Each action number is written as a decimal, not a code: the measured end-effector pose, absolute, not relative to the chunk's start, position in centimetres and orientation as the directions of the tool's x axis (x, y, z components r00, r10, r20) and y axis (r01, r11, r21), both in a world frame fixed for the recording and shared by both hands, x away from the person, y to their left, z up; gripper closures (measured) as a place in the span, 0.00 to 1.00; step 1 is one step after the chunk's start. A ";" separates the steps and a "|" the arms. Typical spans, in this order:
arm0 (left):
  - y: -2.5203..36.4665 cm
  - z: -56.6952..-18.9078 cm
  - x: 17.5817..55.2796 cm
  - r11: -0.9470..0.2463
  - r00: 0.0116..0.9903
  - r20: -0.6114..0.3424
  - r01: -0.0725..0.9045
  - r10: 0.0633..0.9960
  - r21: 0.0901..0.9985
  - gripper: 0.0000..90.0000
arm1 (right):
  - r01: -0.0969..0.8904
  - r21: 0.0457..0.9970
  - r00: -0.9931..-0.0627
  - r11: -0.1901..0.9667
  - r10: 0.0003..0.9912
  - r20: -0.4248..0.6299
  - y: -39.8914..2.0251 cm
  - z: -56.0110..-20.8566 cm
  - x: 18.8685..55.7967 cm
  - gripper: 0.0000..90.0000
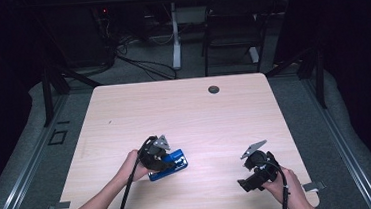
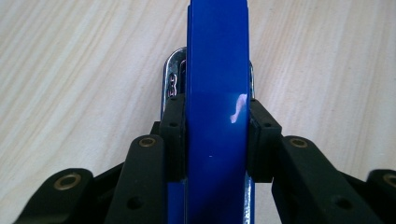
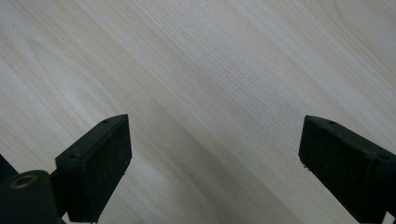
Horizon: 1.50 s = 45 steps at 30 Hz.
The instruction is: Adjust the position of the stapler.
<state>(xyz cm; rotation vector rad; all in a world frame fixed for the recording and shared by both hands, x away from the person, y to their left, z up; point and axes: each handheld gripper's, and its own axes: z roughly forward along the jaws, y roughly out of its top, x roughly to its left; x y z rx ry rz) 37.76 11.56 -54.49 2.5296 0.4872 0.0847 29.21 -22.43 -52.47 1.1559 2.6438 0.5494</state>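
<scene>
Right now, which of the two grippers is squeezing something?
The left gripper. Its jaws are closed on both sides of the blue stapler, while the right gripper has its jaws wide apart over the bare table.

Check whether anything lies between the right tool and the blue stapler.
Nothing visible: bare light wood table separates the open right tool from the blue stapler with chrome metal parts, which the left tool clamps.
</scene>
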 end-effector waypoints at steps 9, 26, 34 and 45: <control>10.8 -54.6 37.3 -0.793 0.954 -0.048 0.275 0.297 0.544 0.73 | 0.661 0.414 -0.674 0.625 0.738 -0.037 -22.4 -52.5 29.2 0.10; 9.2 -54.6 36.7 -0.815 0.983 -0.052 0.174 0.175 0.552 0.73 | 0.662 0.405 -0.676 0.631 0.736 -0.041 -22.3 -52.4 29.2 0.10; 8.4 -54.7 36.6 -0.813 0.989 -0.058 0.145 0.136 0.564 0.73 | 0.660 0.404 -0.677 0.634 0.734 -0.045 -22.3 -52.4 29.2 0.10; 7.4 -54.7 36.2 -0.823 0.995 -0.046 0.103 0.093 0.559 0.73 | 0.664 0.411 -0.674 0.625 0.738 -0.034 -22.2 -52.5 29.2 0.11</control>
